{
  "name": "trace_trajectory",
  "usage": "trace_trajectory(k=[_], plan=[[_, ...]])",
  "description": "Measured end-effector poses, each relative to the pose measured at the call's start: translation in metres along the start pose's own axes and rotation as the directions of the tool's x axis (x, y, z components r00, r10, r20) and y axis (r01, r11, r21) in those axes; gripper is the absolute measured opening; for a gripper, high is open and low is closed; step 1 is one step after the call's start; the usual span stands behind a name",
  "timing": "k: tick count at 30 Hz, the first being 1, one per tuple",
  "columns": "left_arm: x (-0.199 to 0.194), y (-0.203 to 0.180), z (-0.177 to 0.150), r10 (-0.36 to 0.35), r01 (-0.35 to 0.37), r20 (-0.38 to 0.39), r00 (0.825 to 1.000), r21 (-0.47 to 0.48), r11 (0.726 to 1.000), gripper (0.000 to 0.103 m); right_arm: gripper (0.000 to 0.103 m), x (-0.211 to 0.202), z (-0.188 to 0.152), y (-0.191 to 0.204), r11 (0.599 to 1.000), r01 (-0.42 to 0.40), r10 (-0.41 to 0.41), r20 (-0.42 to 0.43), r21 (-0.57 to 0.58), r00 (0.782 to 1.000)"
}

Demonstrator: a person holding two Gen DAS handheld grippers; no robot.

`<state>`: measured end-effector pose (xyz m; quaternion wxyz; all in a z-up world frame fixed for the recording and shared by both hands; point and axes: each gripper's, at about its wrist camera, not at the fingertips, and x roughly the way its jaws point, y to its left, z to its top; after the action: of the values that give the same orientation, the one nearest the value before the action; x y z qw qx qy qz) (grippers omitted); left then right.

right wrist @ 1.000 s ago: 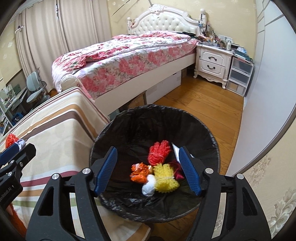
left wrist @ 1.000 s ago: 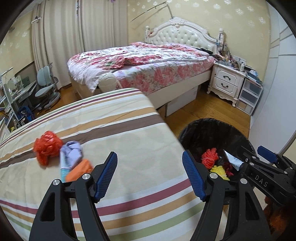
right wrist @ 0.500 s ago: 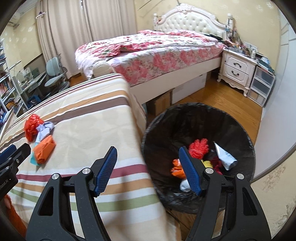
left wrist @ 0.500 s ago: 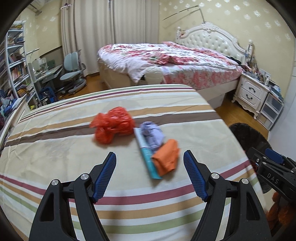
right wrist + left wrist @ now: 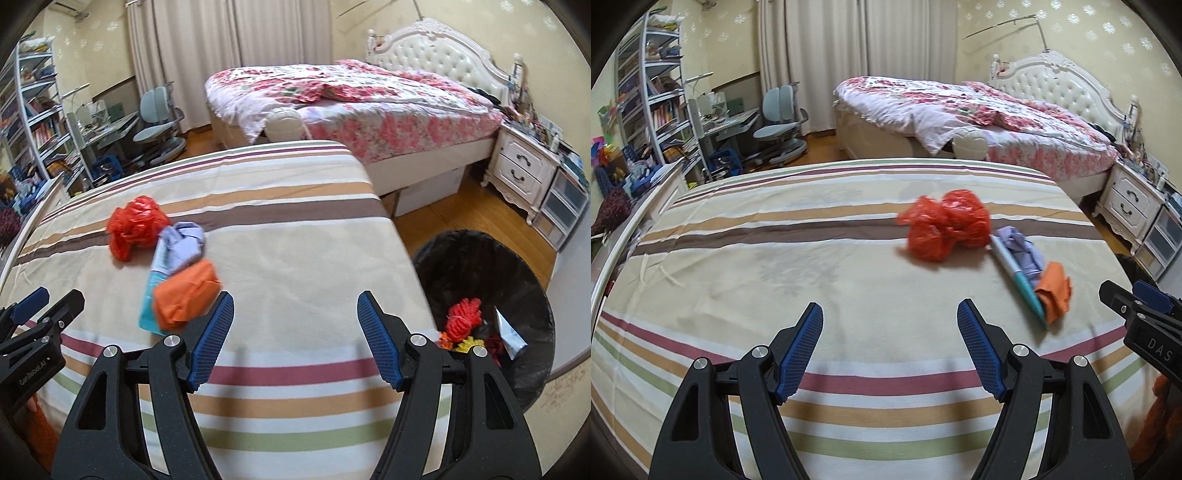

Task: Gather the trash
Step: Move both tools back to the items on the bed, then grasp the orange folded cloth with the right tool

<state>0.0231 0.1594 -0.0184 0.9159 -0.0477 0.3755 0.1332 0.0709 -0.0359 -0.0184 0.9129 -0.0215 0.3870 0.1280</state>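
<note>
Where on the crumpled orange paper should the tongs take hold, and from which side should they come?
Grip the orange paper across its puffed middle, coming from above on its free right side; the teal tube lies against its left, and the striped sheet is bare to its right.

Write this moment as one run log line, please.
left hand-held gripper: open, empty | right hand-held gripper: open, empty | on bed: red bag, orange wrapper

The right tool (image 5: 295, 334) hides part of the bin's (image 5: 532, 295) trash.

Striped cloth bedspread (image 5: 798, 258) looks matt; the red bag (image 5: 945, 229) seems glossy, crinkled plastic.
</note>
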Motion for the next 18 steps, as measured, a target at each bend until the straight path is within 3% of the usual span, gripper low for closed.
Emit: trace_trajectory(k=[11,18], plan=[[0.004,0.031,-0.003,0.027,-0.028,-0.019,0.999,-0.058,0.998,0.073,0.068,0.013,0.011,0.054,0.995,-0.055,0.053,-0.027,-0.079,0.998],[0.004,0.033,-0.004,0.02,-0.021,-0.022,1.0,-0.064,0.998,0.073,0.068,0.021,0.006,0.052,0.996,-0.032,0.028,-0.051,-0.078,0.998]])
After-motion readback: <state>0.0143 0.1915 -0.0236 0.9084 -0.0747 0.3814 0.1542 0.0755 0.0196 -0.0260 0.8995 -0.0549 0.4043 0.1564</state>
